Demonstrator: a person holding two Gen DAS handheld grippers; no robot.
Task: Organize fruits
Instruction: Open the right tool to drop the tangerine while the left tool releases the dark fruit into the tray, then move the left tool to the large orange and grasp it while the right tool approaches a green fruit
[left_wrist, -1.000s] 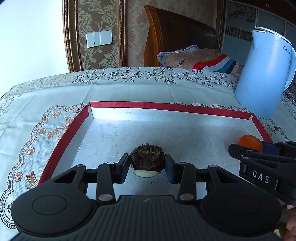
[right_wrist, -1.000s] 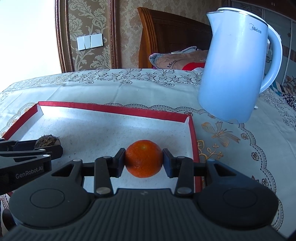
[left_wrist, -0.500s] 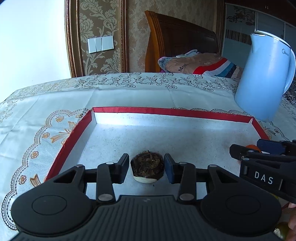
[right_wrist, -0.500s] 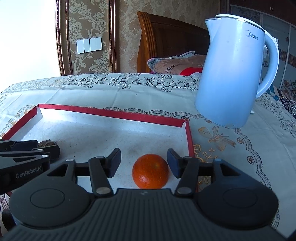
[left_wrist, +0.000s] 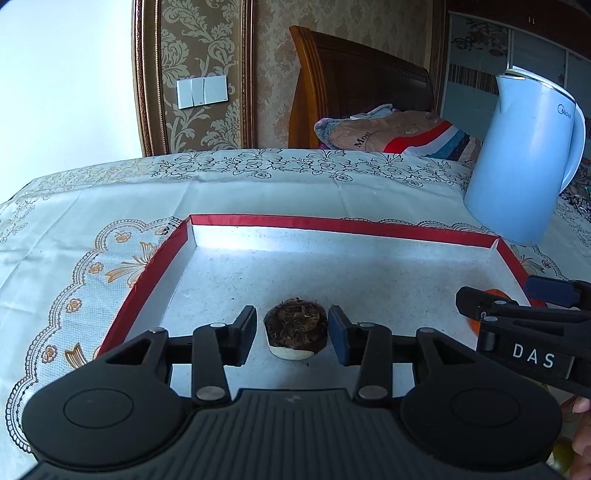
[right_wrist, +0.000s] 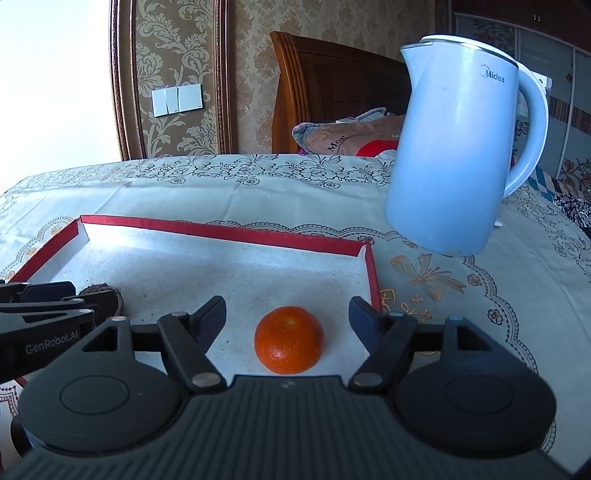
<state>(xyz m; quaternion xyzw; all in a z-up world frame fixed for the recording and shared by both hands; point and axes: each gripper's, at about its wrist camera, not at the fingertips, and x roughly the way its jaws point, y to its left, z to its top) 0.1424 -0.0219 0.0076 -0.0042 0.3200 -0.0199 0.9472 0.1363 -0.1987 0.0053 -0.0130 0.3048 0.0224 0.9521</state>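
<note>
The orange (right_wrist: 289, 340) sits on the pale floor of the red-rimmed tray (right_wrist: 221, 233), near its right wall, between the spread fingers of the right claw (right_wrist: 288, 319) with clear gaps on both sides (touching neither). The brown fruit with a whitish underside (left_wrist: 296, 329) rests further left on the same tray floor, between the fingers of the left claw (left_wrist: 292, 334); that claw is released too, with only narrow gaps to either pad.

In the left wrist view the right claw's black body, lettered "DAS", crosses the lower right and hides most of the orange, leaving an orange sliver. In the right wrist view the left claw's body covers much of the brown fruit (right_wrist: 101, 295) at the left edge.

A light blue kettle (right_wrist: 456, 147) stands upright on the tablecloth (right_wrist: 258, 195) beyond the tray's far right corner, outside the rim and near it. The cloth covers the counter on all sides of the tray. Behind the counter are a wooden headboard (left_wrist: 354, 81) with a folded blanket (left_wrist: 391, 129), and a wall switch panel (left_wrist: 202, 93).

The far half of the tray floor is bare, and the low red rim bounds it left, far and right. Both claws point forward, low over the tray's near part, side by side and roughly level. A fingertip of the person (left_wrist: 583, 406) shows at the lower right of the left view.
</note>
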